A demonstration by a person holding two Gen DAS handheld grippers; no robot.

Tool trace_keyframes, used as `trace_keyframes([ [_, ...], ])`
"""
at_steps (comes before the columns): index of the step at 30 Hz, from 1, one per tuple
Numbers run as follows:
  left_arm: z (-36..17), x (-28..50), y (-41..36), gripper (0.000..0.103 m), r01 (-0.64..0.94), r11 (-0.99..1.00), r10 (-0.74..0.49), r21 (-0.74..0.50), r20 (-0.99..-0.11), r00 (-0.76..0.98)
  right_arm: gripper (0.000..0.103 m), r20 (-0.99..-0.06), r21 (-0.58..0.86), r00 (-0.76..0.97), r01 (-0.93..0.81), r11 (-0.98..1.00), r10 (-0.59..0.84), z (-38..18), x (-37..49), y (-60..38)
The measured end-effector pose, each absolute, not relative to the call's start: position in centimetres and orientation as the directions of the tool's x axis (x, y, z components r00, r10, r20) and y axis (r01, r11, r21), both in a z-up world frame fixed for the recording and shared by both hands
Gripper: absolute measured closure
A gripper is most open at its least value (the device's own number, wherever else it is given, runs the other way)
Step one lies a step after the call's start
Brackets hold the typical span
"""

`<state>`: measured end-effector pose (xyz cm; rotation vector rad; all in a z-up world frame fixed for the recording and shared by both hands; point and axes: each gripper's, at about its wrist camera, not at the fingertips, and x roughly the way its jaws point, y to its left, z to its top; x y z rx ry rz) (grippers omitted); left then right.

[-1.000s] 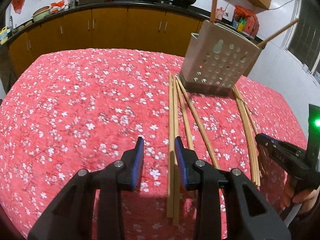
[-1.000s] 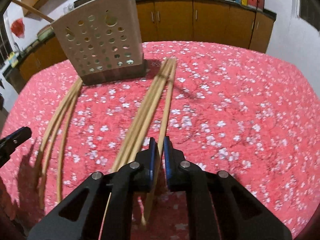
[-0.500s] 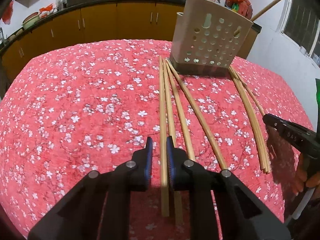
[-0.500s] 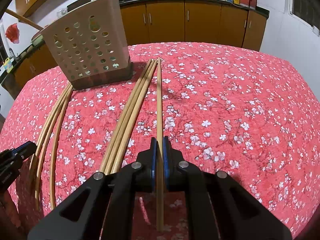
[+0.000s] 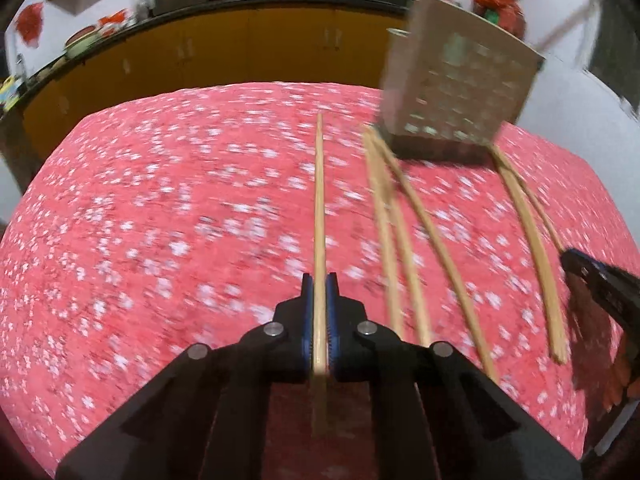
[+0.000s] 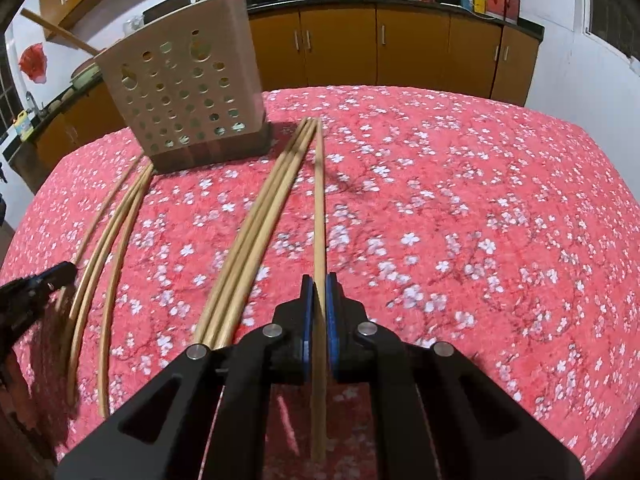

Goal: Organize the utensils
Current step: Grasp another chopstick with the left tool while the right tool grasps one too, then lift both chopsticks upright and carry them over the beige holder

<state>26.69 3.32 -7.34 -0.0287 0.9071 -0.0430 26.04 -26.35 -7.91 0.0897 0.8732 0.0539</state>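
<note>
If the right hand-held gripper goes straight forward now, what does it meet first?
Probably nothing on the table: the right hand-held gripper points along its chopstick, right of the holder. Beyond lie cloth and cabinets; depth unclear.

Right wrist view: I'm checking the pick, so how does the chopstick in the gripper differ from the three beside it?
The held chopstick is clamped in the right gripper; the three loose chopsticks lie free on the tablecloth. The held chopstick is single; the three loose chopsticks touch in a bundle, angled to it. Both are pale wood, with far ends near the holder.
</note>
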Motion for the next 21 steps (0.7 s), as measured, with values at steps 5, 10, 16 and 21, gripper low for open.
trace_keyframes([
  [5, -7.3, 28.1, 5.9, 0.095, -0.020, 0.998, -0.038, -0.064, -0.785, 0.619, 0.096, -0.755, 0.084, 0.655, 0.039, 0.996, 0.039, -7.9, 26.9, -27.8],
  [10, -7.4, 27.9, 6.8, 0.094, -0.018, 0.996, -0.053, -0.084, -0.767, 0.639, 0.096, -0.751, 0.101, 0.659, 0.052, 0.994, 0.042, -7.9, 26.9, -28.6],
  [16, -7.3, 27.5, 6.8, 0.091, -0.015, 0.995, -0.066, -0.098, -0.764, 0.642, 0.095, -0.751, 0.106, 0.659, 0.052, 0.993, 0.046, -7.9, 26.9, -28.4],
  [21, -7.3, 27.4, 6.7, 0.091, -0.011, 0.996, -0.058, -0.084, -0.766, 0.641, 0.095, -0.753, 0.096, 0.657, 0.048, 0.994, 0.041, -7.7, 26.8, -28.3],
])
